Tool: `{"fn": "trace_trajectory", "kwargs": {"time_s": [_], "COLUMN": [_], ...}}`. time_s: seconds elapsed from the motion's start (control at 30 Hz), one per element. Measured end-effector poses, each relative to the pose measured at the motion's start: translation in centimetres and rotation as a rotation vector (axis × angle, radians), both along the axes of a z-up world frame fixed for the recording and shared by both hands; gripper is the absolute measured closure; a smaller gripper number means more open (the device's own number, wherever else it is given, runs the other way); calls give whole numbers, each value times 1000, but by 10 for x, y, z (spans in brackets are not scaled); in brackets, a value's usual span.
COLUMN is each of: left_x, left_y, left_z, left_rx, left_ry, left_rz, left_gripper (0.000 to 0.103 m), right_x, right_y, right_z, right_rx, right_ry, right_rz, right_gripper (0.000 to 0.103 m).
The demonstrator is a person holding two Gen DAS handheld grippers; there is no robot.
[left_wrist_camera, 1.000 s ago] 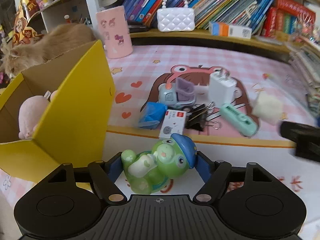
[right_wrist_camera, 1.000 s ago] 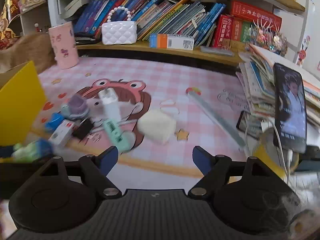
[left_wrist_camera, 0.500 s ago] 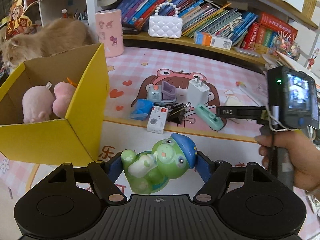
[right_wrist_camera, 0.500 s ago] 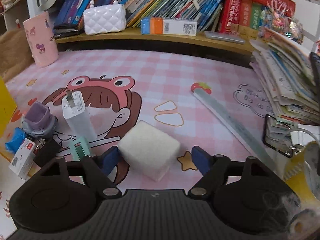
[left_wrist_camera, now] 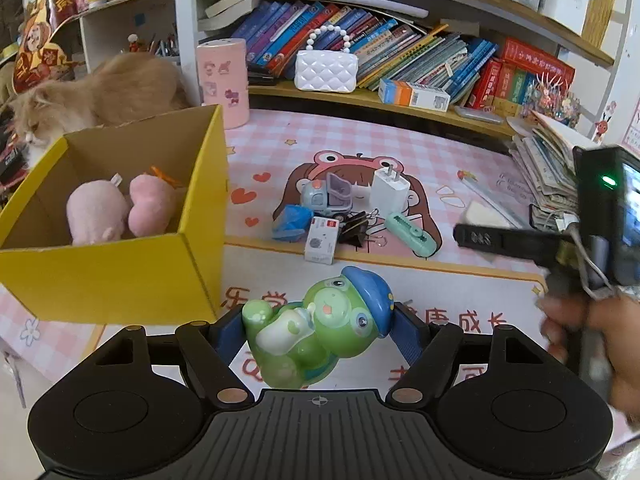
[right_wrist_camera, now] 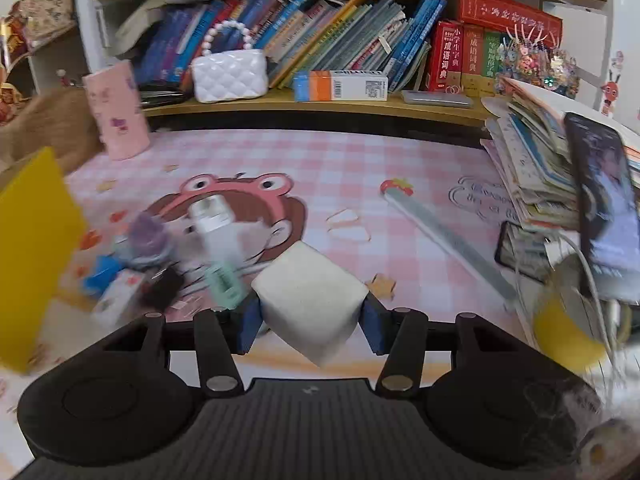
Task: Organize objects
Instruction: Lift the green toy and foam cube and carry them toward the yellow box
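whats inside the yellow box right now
Two pink plush toys lie in the yellow box, with something orange poking up behind them. The box floor beneath them and behind the near wall is hidden.

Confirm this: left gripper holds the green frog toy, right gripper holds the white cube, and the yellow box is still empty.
Not empty. The left wrist view shows two pink plush toys inside the yellow box. The left gripper does hold the green frog toy; the right gripper holds the white cube.

Pink checked mat, yellow box, charger, toy truck, ruler, pink cylinder
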State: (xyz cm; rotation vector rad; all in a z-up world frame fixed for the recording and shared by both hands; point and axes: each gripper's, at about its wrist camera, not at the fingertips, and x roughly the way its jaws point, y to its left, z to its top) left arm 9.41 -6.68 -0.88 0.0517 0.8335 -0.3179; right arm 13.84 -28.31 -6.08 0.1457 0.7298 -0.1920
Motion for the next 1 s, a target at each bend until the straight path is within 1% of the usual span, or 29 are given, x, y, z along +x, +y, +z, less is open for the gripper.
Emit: {"fn": "trace_trajectory", "kwargs": {"time_s": [0.07,0.2,0.3,0.37,0.57,0.63,0.73,0.8,0.9,1.0], "left_x": [-5,-13,-17,-18,-32,-38,-48,-53,-61,-70], "left_y": [9,27,45,60,99,115,141,159,183,206], "left_z": [2,8,11,12,9,9,12,12,7,3], "left_rx": [-22,-31,-45,-64,-53,-62,-51,-42,-34,-38], "left_ry": [3,-17,-14,-5,-12,-8,-26,-33,-23,-10], "left_rz": [0,-6,2,10,9,18,32,49,69,76], "left_gripper": [28,28,28,28,28,28,28,28,28,28], "right_x": [-19,-51,-72,-85,-120,-130,-136,-141,-148,-158], "right_y": [13,39,61,78,127,149,179,199,230,262], "right_z": [9,27,37,42,50,48,49,52,53,57], "right_rx": [-1,20,45,27,31,33,35,22,11,-24], "right_ry": [-2,-4,17,35,45,55,77,73,77,56], "right_rz": [12,19,17,24,43,67,122,152,198,248], "right_gripper": [54,54,54,54,54,54,54,54,54,54]}}
